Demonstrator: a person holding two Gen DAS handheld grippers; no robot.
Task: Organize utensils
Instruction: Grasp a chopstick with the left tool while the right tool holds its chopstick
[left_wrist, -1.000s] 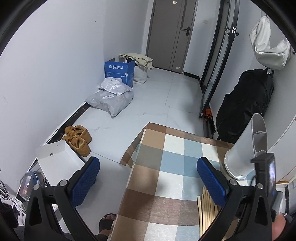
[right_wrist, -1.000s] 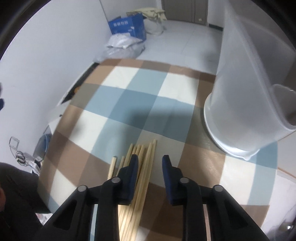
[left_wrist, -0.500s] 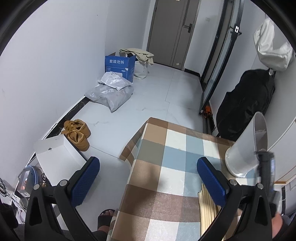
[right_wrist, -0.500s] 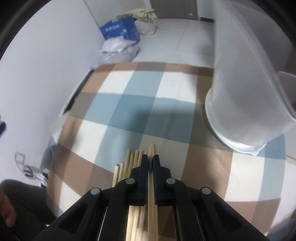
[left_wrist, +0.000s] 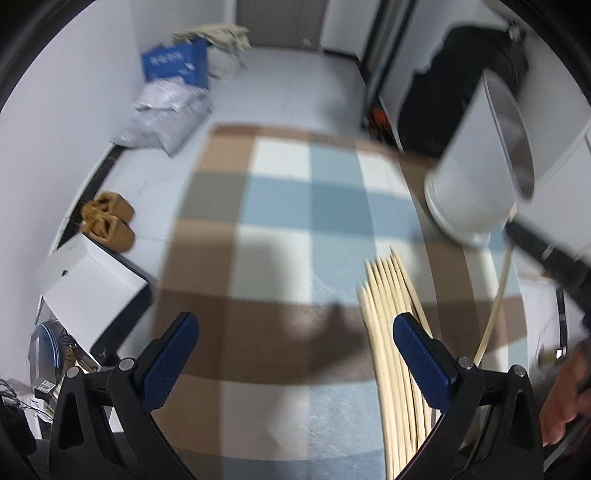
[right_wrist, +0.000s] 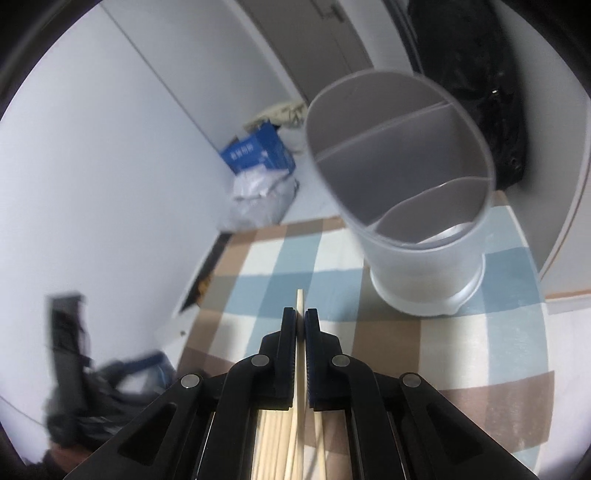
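1. My right claw (right_wrist: 300, 325) is clamped on 1 pale wooden chopstick (right_wrist: 300, 301), whose tip pokes out past the blue pads.
2. That chopstick is lifted off the desk with the brown, blue and white checked cloth (right_wrist: 461, 354); in the left view it hangs slanted (left_wrist: 498, 291) in front of the holder.
3. The translucent white plastic cylindrical utensil holder (right_wrist: 424, 254) stands on the desk ahead and to the right, its inside split by curved dividers.
4. The bundle of remaining pale wooden chopsticks (left_wrist: 391, 325) lies flat on the cloth.
5. My left claw (left_wrist: 295, 354) is spread wide with nothing between its pads, above the cloth, its right pad over the bundle.
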